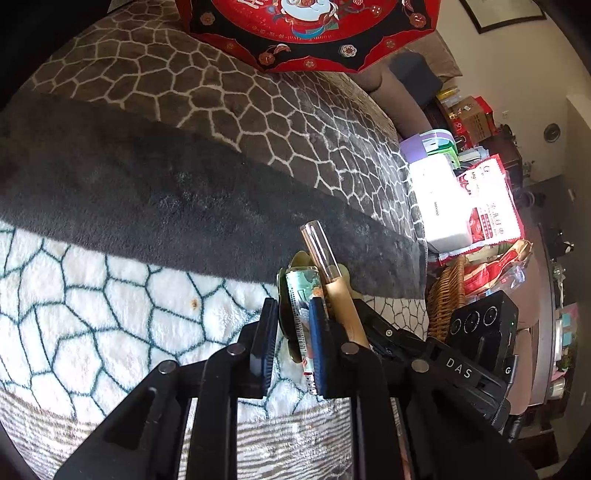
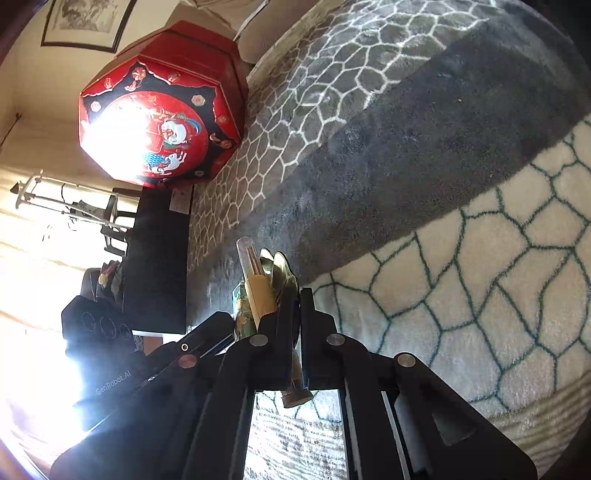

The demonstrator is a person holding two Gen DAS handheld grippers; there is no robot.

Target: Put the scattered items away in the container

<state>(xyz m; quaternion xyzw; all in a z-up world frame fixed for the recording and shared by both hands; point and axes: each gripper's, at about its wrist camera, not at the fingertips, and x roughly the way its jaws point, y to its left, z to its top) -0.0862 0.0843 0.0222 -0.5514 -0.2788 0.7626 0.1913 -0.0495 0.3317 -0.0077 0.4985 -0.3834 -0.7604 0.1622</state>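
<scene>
My left gripper (image 1: 293, 306) is shut on a green-and-white printed tube (image 1: 304, 314), with a flat greenish-gold piece (image 1: 286, 321) squeezed in beside it. My right gripper (image 2: 296, 295) is shut on a thin gold flat piece (image 2: 284, 273) whose brown stub hangs below the jaws. A beige pen with a clear cap (image 1: 325, 266) (image 2: 255, 280) stands wedged between the two grippers, which press side by side. What holds the pen I cannot tell. The red octagonal box (image 1: 306, 33) (image 2: 155, 122) sits at the far end of the blanket, its lid on.
A plush blanket (image 1: 184, 177) with a cell pattern and a dark grey band covers the surface below. Beside it are a wicker basket (image 1: 443, 299), a white box (image 1: 439, 199) and red packets (image 1: 491, 199). A black cabinet (image 2: 159, 258) stands under the red box.
</scene>
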